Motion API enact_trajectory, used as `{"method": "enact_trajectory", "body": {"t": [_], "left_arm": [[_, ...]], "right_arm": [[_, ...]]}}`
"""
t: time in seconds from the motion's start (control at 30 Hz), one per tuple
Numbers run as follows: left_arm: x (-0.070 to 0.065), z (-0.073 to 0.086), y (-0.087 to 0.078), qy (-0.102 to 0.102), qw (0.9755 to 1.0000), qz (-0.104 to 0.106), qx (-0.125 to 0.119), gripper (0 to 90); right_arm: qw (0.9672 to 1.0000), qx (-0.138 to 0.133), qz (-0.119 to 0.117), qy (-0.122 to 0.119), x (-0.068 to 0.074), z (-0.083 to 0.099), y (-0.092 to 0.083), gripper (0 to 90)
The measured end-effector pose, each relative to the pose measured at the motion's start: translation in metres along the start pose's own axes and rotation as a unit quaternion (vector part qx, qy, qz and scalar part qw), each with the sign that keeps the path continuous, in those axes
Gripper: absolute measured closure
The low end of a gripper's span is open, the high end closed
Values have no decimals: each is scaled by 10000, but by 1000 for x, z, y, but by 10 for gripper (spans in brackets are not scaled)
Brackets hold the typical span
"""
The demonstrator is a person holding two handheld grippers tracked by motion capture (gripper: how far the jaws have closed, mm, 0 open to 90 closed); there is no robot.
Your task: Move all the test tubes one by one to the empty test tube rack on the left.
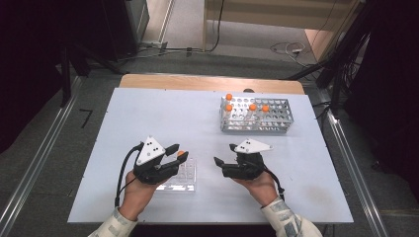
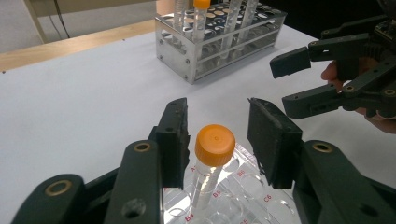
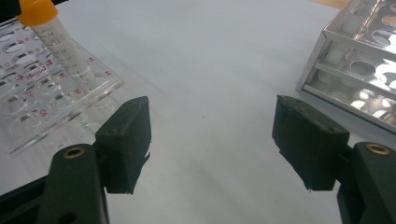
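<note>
White tabletop (image 1: 148, 113) is being used as the work surface, with grey floor and cables lying beyond its far edge. An orange-capped tube (image 2: 212, 161) is being kept upright in a clear plastic rack (image 1: 180, 175) near the table's front, at the left. The left gripper (image 2: 218, 135) is being held around the tube's cap with its jaws parted, a gap showing on each side, so the tube is released. The right gripper (image 3: 212, 140) is being held wide open over bare table, nothing between its pads. A metal rack (image 1: 257, 116) carrying more orange-capped tubes is being left farther back, at the right.
</note>
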State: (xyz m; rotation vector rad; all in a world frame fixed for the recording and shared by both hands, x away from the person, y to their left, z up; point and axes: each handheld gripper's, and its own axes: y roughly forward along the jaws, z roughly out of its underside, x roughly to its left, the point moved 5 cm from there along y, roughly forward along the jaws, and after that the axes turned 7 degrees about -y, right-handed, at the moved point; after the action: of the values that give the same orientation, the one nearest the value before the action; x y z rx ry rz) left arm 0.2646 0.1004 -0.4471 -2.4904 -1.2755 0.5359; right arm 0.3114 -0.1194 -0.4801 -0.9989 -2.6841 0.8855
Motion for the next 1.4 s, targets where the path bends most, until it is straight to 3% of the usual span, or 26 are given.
{"method": "enact_trajectory", "body": {"t": [0.07, 0.13, 0.17, 0.2, 0.37, 0.43, 0.57, 0.6, 0.8, 0.83, 0.87, 0.9, 0.93, 0.97, 1.0, 1.13, 1.2, 1.4], "left_arm": [[0, 0, 0, -51, 10000, 29, -17, 537], [2, 0, 0, -151, 9999, 49, -55, 429], [4, -1, -1, -321, 9994, 49, -78, 387], [4, -1, -1, -321, 9994, 49, -78, 338], [12, 0, -2, -489, 9984, -260, -127, 188], [14, -1, -3, -539, 9980, -279, -167, 180], [17, -2, -4, -584, 9975, -322, -248, 169], [17, -2, -5, -604, 9973, -323, -249, 169], [19, -5, -9, -692, 9965, -297, -350, 169], [20, -5, -9, -696, 9965, -298, -353, 169], [20, -5, -10, -684, 9965, -316, -359, 169], [21, -6, -11, -708, 9963, -311, -380, 169], [21, -6, -11, -708, 9963, -311, -380, 169], [21, -7, -12, -696, 9963, -315, -390, 169], [21, -7, -12, -710, 9961, -321, -417, 169], [23, -9, -15, -720, 9959, -324, -451, 169], [24, -9, -15, -755, 9955, -333, -469, 170], [26, -9, -15, -765, 9955, -323, -466, 171]], "right_arm": [[10000, -6, 13, -5, -1, 0, 0, 269], [9999, -15, 114, 27, -5, 1, 0, 270], [9999, -22, 138, 55, -8, 2, 0, 272], [9998, -21, 169, 81, -10, 3, 0, 273], [9990, -67, 389, 211, -26, 6, -3, 280], [9987, -94, 438, 261, -29, 6, -4, 282], [9953, -197, 828, 464, -51, 6, -10, 291], [9953, -197, 828, 464, -51, 6, -10, 291], [9858, -249, 1487, 735, -87, 5, -24, 319], [9858, -249, 1487, 735, -87, 5, -24, 319], [9840, -258, 1597, 753, -92, 4, -25, 325], [9799, -262, 1793, 830, -103, 3, -27, 337], [9799, -262, 1793, 830, -103, 3, -27, 337], [9767, -248, 1949, 867, -114, 3, -27, 350], [9767, -248, 1949, 867, -114, 3, -27, 350], [9694, -177, 2252, 957, -136, 5, -20, 412], [9682, -187, 2280, 1016, -141, 4, -16, 439], [9668, -167, 2389, 891, -149, -2, -7, 481]]}}
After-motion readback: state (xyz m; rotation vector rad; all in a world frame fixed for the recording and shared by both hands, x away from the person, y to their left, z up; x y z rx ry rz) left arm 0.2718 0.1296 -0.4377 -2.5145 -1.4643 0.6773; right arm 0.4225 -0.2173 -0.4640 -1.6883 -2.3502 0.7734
